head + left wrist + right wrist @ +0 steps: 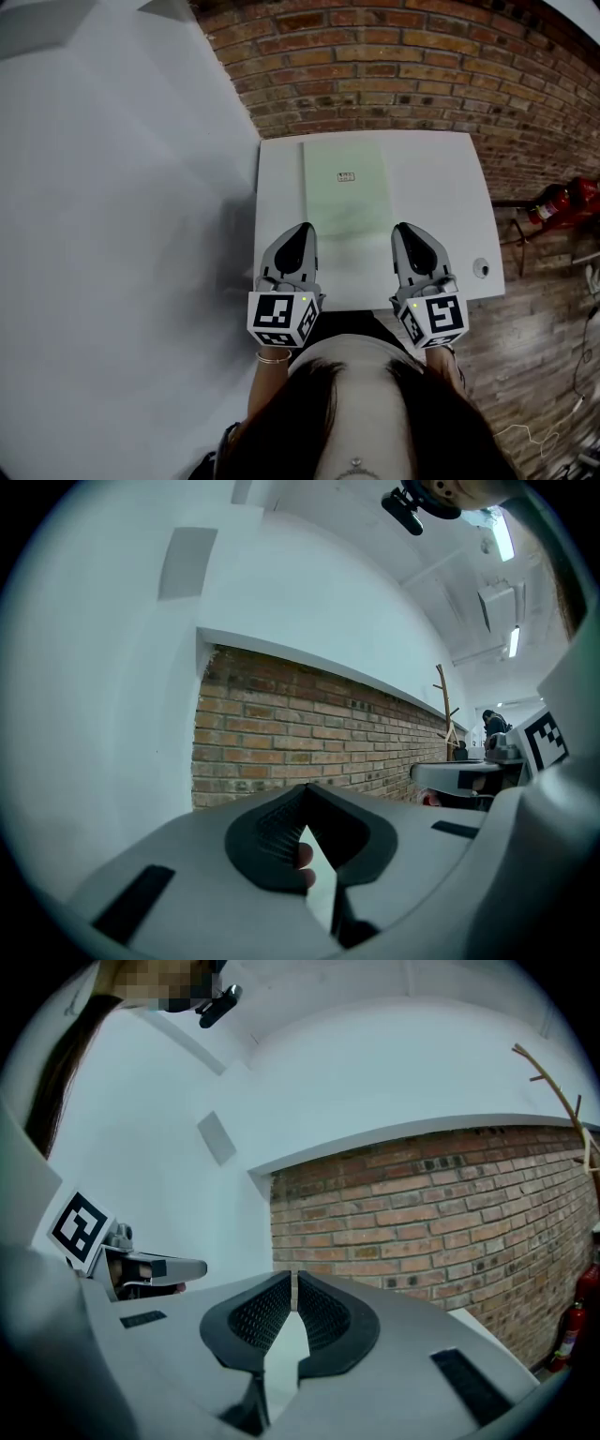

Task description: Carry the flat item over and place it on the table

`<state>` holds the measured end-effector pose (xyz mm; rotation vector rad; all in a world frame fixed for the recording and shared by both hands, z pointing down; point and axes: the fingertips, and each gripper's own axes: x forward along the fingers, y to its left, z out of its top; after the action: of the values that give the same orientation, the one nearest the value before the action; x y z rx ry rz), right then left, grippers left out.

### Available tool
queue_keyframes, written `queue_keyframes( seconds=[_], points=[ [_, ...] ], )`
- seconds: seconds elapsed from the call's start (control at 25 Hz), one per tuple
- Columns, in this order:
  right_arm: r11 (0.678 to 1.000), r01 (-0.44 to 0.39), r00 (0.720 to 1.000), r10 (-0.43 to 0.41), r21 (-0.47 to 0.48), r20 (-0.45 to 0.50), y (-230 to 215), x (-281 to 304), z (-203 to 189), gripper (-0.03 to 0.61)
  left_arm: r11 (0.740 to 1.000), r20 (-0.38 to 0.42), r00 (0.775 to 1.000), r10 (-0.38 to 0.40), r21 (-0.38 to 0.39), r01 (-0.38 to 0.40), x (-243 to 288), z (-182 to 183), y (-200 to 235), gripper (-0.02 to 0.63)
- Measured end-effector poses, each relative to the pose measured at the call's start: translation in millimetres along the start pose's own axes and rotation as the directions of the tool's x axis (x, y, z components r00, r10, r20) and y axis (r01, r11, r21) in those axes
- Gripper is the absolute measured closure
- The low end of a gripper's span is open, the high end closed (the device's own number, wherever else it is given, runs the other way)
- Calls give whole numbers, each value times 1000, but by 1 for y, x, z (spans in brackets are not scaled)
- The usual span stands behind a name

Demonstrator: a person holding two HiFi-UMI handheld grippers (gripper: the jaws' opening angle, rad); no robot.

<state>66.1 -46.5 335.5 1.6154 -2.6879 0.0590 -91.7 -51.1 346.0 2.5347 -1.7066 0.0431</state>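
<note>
At the near edge of the desk point(450, 187), head view first: both marker cubes hang just over that edge, and the grippers reach in from there. A pale green sheet point(345, 202) lies flat on the white top. It starts close to the far edge by the brick wall point(394, 66) and ends about halfway to the near edge, with a small label point(346, 176) in its far half. The left gripper point(305, 228) has its tip right at the sheet's near left corner, and the right gripper point(403, 228) sits just beside the near right corner. A red fire extinguisher point(562, 202) shows past the desk's right edge.

Over to the left gripper view: the jaws are clamped together at the tips, with nothing thick between them and a pale wedge showing through lower down. Whether the sheet's edge is nipped there, I cannot tell. Brick wall ahead, and the other gripper off to the right.

Right gripper view now: the jaws are all but closed, with only a hairline slit between the ribbed pads point(258, 1316) and a pale surface below. Again, no telling if the sheet is pinched. Brick wall dead ahead, extinguisher at the far right.
</note>
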Motion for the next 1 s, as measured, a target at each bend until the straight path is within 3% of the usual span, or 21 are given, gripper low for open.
queue_keyframes(
  seconds=[0.32,1.0],
  points=[
    [999,30,998,-27,-44,58,-3,-7,22,529,1000,40,999,-19,18,19,2,13,-8,604],
    [997,64,996,-61,-36,68,-7,-4,22,543,999,60,998,-30,27,28,10,21,-5,604]
  ],
)
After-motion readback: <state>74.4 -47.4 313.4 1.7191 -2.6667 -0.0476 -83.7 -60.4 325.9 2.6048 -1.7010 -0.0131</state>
